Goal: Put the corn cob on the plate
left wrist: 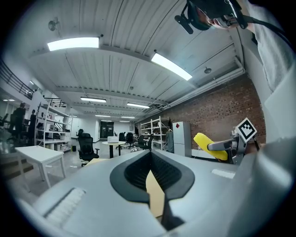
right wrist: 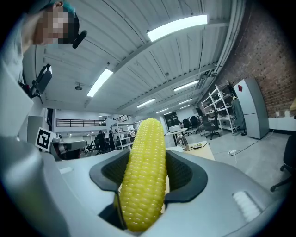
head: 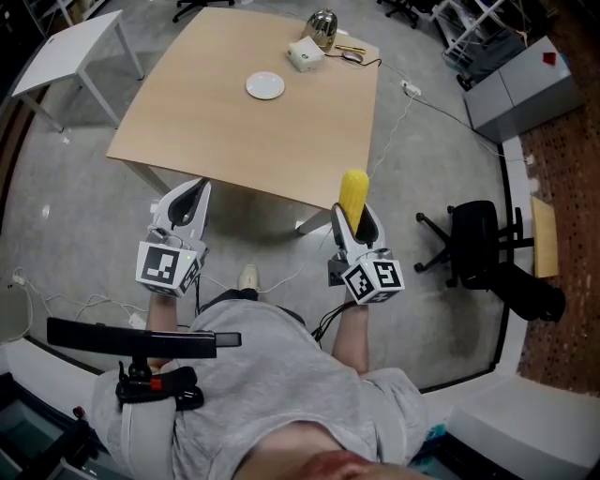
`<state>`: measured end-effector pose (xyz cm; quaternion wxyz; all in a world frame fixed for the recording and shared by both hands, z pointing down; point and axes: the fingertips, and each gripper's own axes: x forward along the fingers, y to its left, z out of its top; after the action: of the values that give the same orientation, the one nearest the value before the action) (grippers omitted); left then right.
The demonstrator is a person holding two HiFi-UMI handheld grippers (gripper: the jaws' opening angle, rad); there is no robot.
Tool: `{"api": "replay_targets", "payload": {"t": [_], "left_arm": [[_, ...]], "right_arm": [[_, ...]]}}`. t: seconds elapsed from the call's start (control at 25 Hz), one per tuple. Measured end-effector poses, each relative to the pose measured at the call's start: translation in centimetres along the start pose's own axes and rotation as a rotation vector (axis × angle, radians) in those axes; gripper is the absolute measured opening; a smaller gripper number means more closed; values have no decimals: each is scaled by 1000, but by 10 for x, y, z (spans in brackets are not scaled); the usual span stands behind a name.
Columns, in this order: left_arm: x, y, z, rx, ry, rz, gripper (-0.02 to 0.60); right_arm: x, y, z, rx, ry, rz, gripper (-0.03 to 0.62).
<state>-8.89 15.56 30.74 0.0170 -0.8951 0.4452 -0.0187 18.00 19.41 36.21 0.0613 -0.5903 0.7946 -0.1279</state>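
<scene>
A yellow corn cob [head: 353, 194] stands upright between the jaws of my right gripper [head: 355, 217], which is shut on it, just off the near edge of the wooden table [head: 206, 122]. In the right gripper view the corn cob [right wrist: 145, 180] fills the gap between the pads. The white plate [head: 265, 85] lies far off on the table's back half, with nothing on it. My left gripper [head: 195, 199] hovers at the table's near edge, shut and holding nothing; its pads [left wrist: 163, 178] nearly meet. The left gripper view shows the corn cob [left wrist: 209, 144] off to the right.
A white box [head: 305, 54] and a shiny metal kettle [head: 323, 28] stand at the table's far corner, with cables beside them. A black office chair [head: 487, 251] is on the floor to the right, a grey cabinet [head: 520, 89] behind it, and a white side table [head: 75, 42] at far left.
</scene>
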Motion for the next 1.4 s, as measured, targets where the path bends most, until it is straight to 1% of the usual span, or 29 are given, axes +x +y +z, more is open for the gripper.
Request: {"api": "replay_targets", "payload": {"t": [0.2,0.6,0.76,0.92,1.2,1.4], "left_arm": [[14,29,-4,-7,-1,4,20],[28,66,-13,-36,-3,8,20],[32,85,-12,-49,-7,37,20],[37,93,-9,-54,-10,53,20],[61,111,-20,-61,4,87,20],[93,129,-30,-59,24,108,20]], "right_arm": [[32,7,0,7,-5,4,249],[75,17,1,1,5,10,249],[93,18,-3,5,18,17,249],[110,19,1,3,26,40,249],[148,6,-1,1,37,73,249],[188,-13,0,12,36,92,249]]}}
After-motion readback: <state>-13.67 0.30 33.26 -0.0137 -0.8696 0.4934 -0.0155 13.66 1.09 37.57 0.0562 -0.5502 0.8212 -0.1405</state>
